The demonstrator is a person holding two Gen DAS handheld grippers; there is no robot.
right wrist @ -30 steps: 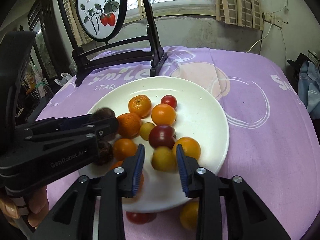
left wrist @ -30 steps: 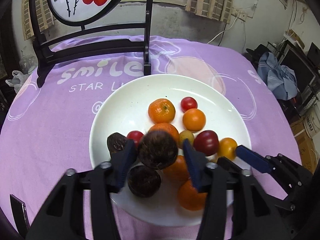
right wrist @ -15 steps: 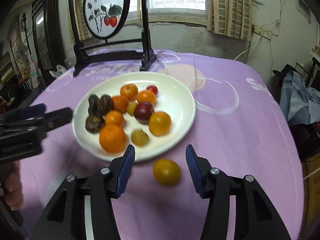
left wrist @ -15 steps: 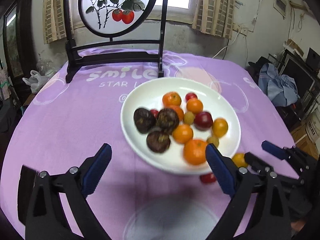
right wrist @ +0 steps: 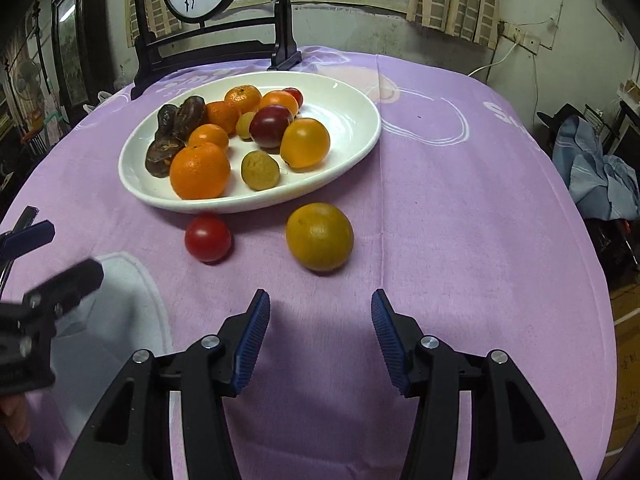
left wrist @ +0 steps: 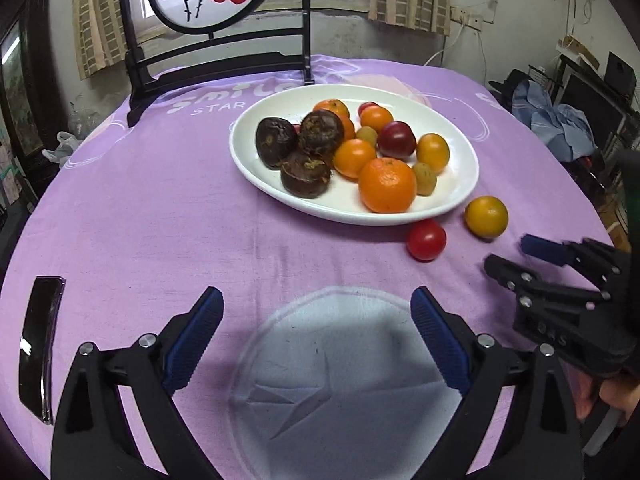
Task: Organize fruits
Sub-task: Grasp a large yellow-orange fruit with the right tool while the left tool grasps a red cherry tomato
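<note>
Two fruits sit off the white oval plate [right wrist: 352, 148], on the purple-clothed desk [right wrist: 460, 216]: a round yellow-orange citrus [right wrist: 319, 237] and a small red tomato [right wrist: 208, 238], both just beside the plate's near rim. The rest of the fruit is in the plate.

The right gripper [right wrist: 320, 330] has its jaws spread wide and empty; the citrus lies straight ahead on the jaw centreline, near. The fruit is round, so it has no long axis to align with.

The left gripper [left wrist: 316, 330] is also wide open and empty, aimed at bare cloth, with both strays ahead to its right.

Judgement: the right side is nearer for the citrus; the tomato is roughly between the two.
</note>
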